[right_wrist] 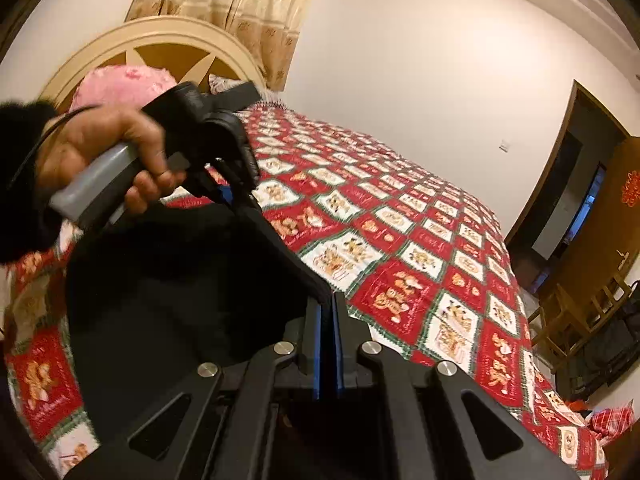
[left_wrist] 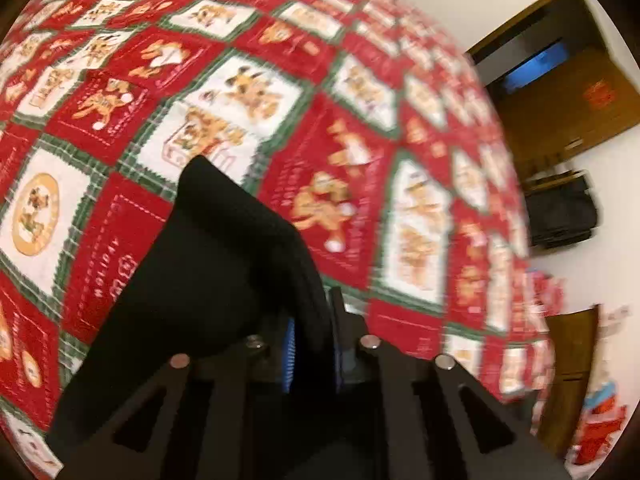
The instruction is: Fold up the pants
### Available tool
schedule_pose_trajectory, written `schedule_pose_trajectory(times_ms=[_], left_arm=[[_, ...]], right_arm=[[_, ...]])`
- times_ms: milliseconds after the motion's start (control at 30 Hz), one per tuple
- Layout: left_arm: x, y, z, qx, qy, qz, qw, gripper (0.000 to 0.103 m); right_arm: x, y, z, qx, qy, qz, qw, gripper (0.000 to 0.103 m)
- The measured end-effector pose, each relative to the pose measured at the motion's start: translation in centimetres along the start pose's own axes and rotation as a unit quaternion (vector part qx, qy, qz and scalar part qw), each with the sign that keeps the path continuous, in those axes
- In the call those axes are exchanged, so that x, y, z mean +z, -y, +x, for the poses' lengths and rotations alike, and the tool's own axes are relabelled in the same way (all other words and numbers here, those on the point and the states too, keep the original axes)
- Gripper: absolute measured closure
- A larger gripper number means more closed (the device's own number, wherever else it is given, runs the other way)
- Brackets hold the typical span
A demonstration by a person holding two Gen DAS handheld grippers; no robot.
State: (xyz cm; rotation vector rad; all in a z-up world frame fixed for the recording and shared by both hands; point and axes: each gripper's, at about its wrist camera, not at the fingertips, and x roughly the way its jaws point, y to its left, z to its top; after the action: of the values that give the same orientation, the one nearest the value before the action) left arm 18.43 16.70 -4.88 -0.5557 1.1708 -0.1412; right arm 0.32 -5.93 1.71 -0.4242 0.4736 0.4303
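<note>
- Two tongs are each pinching black cloth: the left tongs [left_wrist: 310, 344] are clamping a fold of the pants [left_wrist: 224, 264] between blue pads, at the lower centre of the left wrist view.
- In the right wrist view the right tongs [right_wrist: 329, 344] are closing tight on a thin edge of the pants [right_wrist: 180, 300], at the lower centre of the frame.
- From that pinch the pants are spreading as a dark sheet across the lower left of the right view, up towards the other tool at the centre left, over the bed [right_wrist: 400, 240].
- A hand [right_wrist: 100, 152] at the upper left of the right view is holding the left tool's grey handle, a black sleeve beside it.
- Likely step: lifting one end of the pants to carry it over for a fold.
- Risk: the right pinch is looking shallow, right on the hem, so a hard pull could be slipping the cloth out.
- Risk: uneven heights of the two tools could be skewing the fold line, leaving the legs misaligned.
- Risk: the left view is blurring, so its exact hold is hard to judge; a bunched grab there could be dragging extra layers and wrinkling the fold.
- How much cloth is resting on the bed, I cannot tell.
</note>
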Motion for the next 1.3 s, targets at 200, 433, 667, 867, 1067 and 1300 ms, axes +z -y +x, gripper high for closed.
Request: schedule_pose_trajectory(times_ms=[200, 433, 667, 867, 1067, 1300], left_arm=[[-4.0, 0.7, -7.6, -0.064, 0.119, 0.045, 0.9898, 0.092], [-11.0, -0.8, -13.9, -0.093, 0.217, 0.092, 0.9672, 0.092], [-15.8, -4.0, -12.6, -0.055, 0.229, 0.105, 0.9662, 0.092], [-17.7, -7.2, -9.5, 0.018, 0.189, 0.086, 0.9781, 0.089], [-19.9, -9.5, -8.8, 0.047, 0.172, 0.076, 0.9811, 0.083], [-19.4, -10.1, -13.4, 0.119, 0.223, 0.078, 0.9643, 0.049]], right_arm=[[-0.2, -1.6, -5.3, 0.006, 0.018, -0.005, 1.0, 0.099], [-3.4, -6.3, -8.3, 0.039, 0.0, -0.016, 0.999, 0.099], [-7.8, -10.1, -6.3, 0.059, -0.057, -0.059, 0.995, 0.099], [-10.3, -11.8, -5.1, 0.074, -0.093, -0.065, 0.991, 0.098], [-10.9, -11.7, -4.9, 0.085, -0.1, -0.055, 0.99, 0.094], [-8.8, -7.8, -6.8, 0.154, -0.076, 0.06, 0.983, 0.052]])
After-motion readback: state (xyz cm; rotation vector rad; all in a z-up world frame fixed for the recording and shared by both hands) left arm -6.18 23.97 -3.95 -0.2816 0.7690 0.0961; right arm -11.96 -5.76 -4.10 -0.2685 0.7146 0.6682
